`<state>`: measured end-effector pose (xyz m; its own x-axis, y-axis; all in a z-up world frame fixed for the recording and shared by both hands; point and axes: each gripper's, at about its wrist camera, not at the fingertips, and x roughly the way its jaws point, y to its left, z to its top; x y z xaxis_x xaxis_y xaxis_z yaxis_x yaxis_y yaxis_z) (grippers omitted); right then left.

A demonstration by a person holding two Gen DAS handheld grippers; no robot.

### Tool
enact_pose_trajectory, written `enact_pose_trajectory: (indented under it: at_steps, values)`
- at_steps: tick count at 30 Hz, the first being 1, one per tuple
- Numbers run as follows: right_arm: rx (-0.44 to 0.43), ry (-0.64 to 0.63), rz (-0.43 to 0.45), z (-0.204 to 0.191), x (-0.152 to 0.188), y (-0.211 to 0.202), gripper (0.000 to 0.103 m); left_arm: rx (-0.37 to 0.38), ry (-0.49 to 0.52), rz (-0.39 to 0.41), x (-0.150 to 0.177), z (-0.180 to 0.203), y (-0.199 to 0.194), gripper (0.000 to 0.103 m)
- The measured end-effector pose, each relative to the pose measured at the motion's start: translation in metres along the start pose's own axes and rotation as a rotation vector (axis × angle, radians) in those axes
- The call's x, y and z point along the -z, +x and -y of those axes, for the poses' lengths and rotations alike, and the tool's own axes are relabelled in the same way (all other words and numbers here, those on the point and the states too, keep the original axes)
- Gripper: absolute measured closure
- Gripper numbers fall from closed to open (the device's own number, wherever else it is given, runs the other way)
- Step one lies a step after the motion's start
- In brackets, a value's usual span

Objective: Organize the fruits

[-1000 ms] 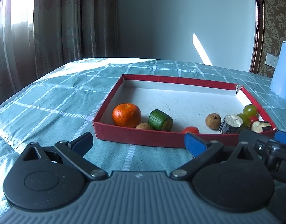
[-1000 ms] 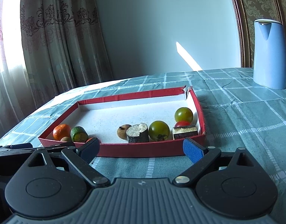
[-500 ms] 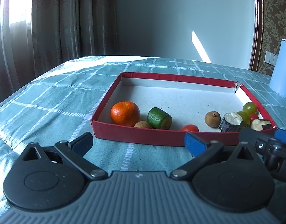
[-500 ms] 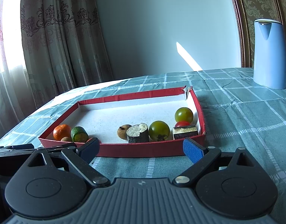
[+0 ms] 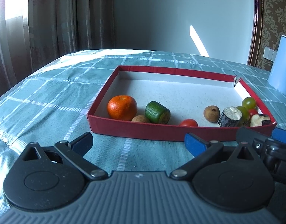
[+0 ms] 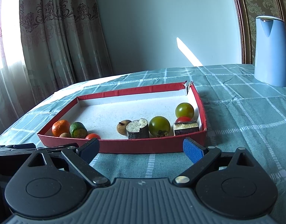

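A shallow red tray (image 5: 135, 129) (image 6: 143, 146) lies on the checked cloth. At its left end sit an orange (image 5: 122, 107) (image 6: 60, 127), a green cucumber piece (image 5: 157, 112) (image 6: 78, 130), a brown longan (image 5: 140, 119) and a red cherry tomato (image 5: 188, 122) (image 6: 93, 136). At its right end are another longan (image 5: 211, 113) (image 6: 123, 127), a dark cut stub (image 5: 229, 116) (image 6: 137, 128), green tomatoes (image 6: 159, 126) (image 6: 184, 110) and an eggplant slice (image 6: 186, 128). My left gripper (image 5: 139, 142) and right gripper (image 6: 141, 148) both hover open, empty, just short of the tray's near wall.
A light blue kettle (image 6: 270, 50) (image 5: 282, 67) stands at the back right of the table. Curtains hang along the left, and the table's left edge drops off beside them. The right gripper's body (image 5: 270, 147) shows at the left wrist view's right edge.
The left wrist view has risen and tipped down a little, so the tray shows more from above. The right gripper has not moved, and no fruit has shifted.
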<state>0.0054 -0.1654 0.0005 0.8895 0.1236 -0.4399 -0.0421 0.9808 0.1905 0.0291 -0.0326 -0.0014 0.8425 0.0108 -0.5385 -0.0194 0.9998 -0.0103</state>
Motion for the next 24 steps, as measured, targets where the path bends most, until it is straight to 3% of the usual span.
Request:
enact_pose_trajectory:
  at_steps: [24]
  values:
    - [0.0, 0.0, 0.001, 0.0, 0.0001, -0.0001, 0.006, -0.003, 0.008, -0.023, 0.0003, 0.0005, 0.0038, 0.0]
